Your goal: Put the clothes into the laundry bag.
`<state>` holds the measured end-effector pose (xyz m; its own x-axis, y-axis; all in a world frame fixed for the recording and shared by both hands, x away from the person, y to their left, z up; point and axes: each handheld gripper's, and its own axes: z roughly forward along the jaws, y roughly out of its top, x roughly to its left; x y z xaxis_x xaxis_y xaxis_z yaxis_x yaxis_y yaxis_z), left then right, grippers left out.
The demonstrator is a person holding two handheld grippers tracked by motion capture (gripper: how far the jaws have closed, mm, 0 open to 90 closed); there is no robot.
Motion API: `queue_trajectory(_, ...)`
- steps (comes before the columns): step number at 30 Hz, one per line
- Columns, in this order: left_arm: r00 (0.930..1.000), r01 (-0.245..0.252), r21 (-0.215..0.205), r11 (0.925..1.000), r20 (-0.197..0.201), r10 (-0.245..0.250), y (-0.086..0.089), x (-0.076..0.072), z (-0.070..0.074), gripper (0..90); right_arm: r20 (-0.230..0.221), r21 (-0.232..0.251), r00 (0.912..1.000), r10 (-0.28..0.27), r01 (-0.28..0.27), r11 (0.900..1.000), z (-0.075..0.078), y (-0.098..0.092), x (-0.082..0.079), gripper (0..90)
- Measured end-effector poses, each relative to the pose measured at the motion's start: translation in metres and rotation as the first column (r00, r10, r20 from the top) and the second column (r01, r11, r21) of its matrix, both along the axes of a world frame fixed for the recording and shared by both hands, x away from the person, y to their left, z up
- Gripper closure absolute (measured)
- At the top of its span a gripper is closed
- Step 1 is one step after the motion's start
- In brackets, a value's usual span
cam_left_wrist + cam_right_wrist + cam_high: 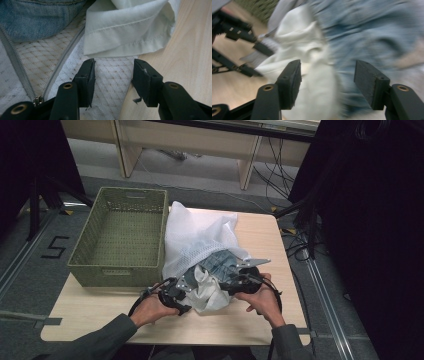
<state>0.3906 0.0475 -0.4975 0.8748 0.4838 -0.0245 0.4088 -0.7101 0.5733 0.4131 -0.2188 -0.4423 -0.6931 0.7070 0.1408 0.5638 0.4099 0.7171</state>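
Left gripper view: mesh bag [110, 82] between parted left tongs [113, 75] (untouched).

Mesh bag [192, 237]: white, fine diamond weave, grey zip [17, 67]. Cloth [210, 290]: plain off-white. Denim [220, 261]: washed blue. Basket [82, 265]: olive green, woven. Table [260, 320]: light wood grain. Grippers [113, 75]: black.

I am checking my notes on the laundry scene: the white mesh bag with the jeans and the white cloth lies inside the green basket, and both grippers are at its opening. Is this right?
Not quite. The high view shows the white mesh bag lying on the table, beside the green basket, not inside it. The rest holds: the jeans and the white cloth are at its opening, with the left gripper and right gripper there.
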Motion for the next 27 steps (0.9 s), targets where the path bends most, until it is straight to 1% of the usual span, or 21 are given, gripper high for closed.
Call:
queue_trajectory(1, 0.9999, 0.007, 0.005, 1.0, 0.012, -0.007, 0.0, 0.0, 0.0, 54.9, -0.019, -0.017, 0.9997, 0.018, -0.019, 1.0, -0.003, 0.007, -0.002, 37.5)
queue_trajectory(3, 1.0, -0.004, 0.006, 1.0, 0.006, 0.004, 0.001, -0.002, 0.0, 58.3, -0.019, -0.027, 0.9994, 0.029, -0.03, 0.999, -0.01, 0.017, -0.002, 36.4)
queue_trajectory(4, 0.9999, -0.002, 0.01, 0.9999, 0.012, 0.002, 0.001, -0.002, 0.0, 60.7, -0.029, -0.055, 0.9992, 0.027, -0.029, 0.998, -0.014, 0.022, -0.002, 36.2)
queue_trajectory(5, 0.9999, -0.006, 0.008, 1.0, 0.015, 0.006, 0.002, -0.001, 0.0, 64.3, -0.022, -0.074, 0.9995, 0.025, -0.027, 0.997, -0.019, 0.026, 0.0, 35.4)
queue_trajectory(8, 0.9999, -0.002, 0.009, 1.0, 0.016, 0.002, 0.004, 0.0, 0.001, 73.6, -0.022, -0.15, 0.9998, -0.002, -0.001, 0.989, -0.034, 0.037, 0.008, 34.8)
queue_trajectory(9, 0.9999, -0.006, 0.007, 1.0, 0.011, 0.006, 0.004, -0.001, 0.0, 75.7, -0.029, -0.163, 0.9994, -0.019, 0.014, 0.986, -0.038, 0.043, 0.012, 34.7)
queue_trajectory(10, 0.9998, 0.0, 0.011, 0.9999, 0.019, -0.001, 0.004, -0.001, 0.001, 78.0, -0.015, -0.199, 0.9995, -0.029, 0.025, 0.98, -0.043, 0.049, 0.016, 35.2)
queue_trajectory(11, 0.9999, 0.0, 0.01, 0.9999, 0.014, -0.001, 0.004, -0.002, 0.0, 80.2, -0.026, -0.221, 0.9993, -0.029, 0.022, 0.975, -0.044, 0.051, 0.019, 37.8)
queue_trajectory(12, 0.9998, 0.011, 0.017, 0.9998, 0.016, -0.012, 0.004, -0.003, 0.001, 81.1, -0.003, -0.221, 0.9991, -0.042, 0.041, 0.975, -0.047, 0.054, 0.022, 44.9)
queue_trajectory(13, 0.9997, 0.017, 0.015, 0.9997, 0.016, -0.017, 0.004, -0.004, 0.001, 82.7, 0.024, -0.244, 0.9982, -0.054, 0.058, 0.968, -0.049, 0.056, 0.025, 57.2)
queue_trajectory(14, 0.9996, 0.022, 0.015, 0.9996, 0.017, -0.022, 0.004, -0.004, 0.001, 83.8, 0.015, -0.267, 0.9982, -0.058, 0.06, 0.962, -0.046, 0.054, 0.028, 64.2)
queue_trajectory(15, 0.9996, 0.023, 0.014, 0.9996, 0.017, -0.024, 0.004, -0.004, 0.001, 85.6, 0.02, -0.255, 0.9979, -0.062, 0.065, 0.965, -0.047, 0.053, 0.031, 74.7)
queue_trajectory(16, 0.9996, 0.024, 0.014, 0.9996, 0.016, -0.024, 0.004, -0.004, 0.001, 86.3, 0.031, -0.262, 0.9973, -0.067, 0.073, 0.962, -0.046, 0.053, 0.032, 77.8)
queue_trajectory(17, 0.9995, 0.025, 0.014, 0.9996, 0.016, -0.025, 0.004, -0.004, 0.001, 86.7, 0.056, -0.282, 0.9969, -0.055, 0.069, 0.957, -0.046, 0.052, 0.034, 79.2)
queue_trajectory(18, 0.9995, 0.028, 0.017, 0.9995, 0.017, -0.029, 0.004, -0.005, 0.001, 87.0, 0.061, -0.292, 0.9968, -0.052, 0.068, 0.954, -0.045, 0.052, 0.034, 80.3)
queue_trajectory(19, 0.9997, 0.024, 0.015, 0.9996, 0.008, -0.024, 0.004, -0.006, 0.001, 87.3, 0.058, -0.283, 0.997, -0.051, 0.065, 0.957, -0.043, 0.053, 0.033, 80.8)
queue_trajectory(20, 0.9991, 0.039, 0.021, 0.999, 0.017, -0.039, 0.005, -0.006, 0.001, 87.5, 0.063, -0.285, 0.9965, -0.055, 0.07, 0.956, -0.041, 0.052, 0.032, 81.2)
queue_trajectory(22, 0.999, 0.045, 0.006, 0.999, 0.006, -0.045, 0.003, -0.01, 0.001, 87.7, 0.086, -0.287, 0.9946, -0.059, 0.081, 0.955, -0.035, 0.046, 0.032, 81.5)
queue_trajectory(24, 0.9985, 0.055, -0.012, 0.9984, 0.001, -0.055, -0.002, -0.015, 0.0, 87.9, 0.099, -0.298, 0.9915, -0.084, 0.11, 0.948, -0.027, 0.032, 0.031, 81.6)
queue_trajectory(25, 0.9974, 0.071, -0.005, 0.9974, -0.002, -0.071, -0.005, -0.016, 0.0, 88.0, 0.09, -0.301, 0.9911, -0.098, 0.121, 0.946, -0.023, 0.023, 0.03, 81.7)
queue_trajectory(27, 0.996, 0.089, -0.012, 0.9959, -0.003, -0.089, -0.012, -0.02, 0.0, 88.0, 0.067, -0.28, 0.9885, -0.135, 0.149, 0.948, -0.019, 0.002, 0.028, 81.7)
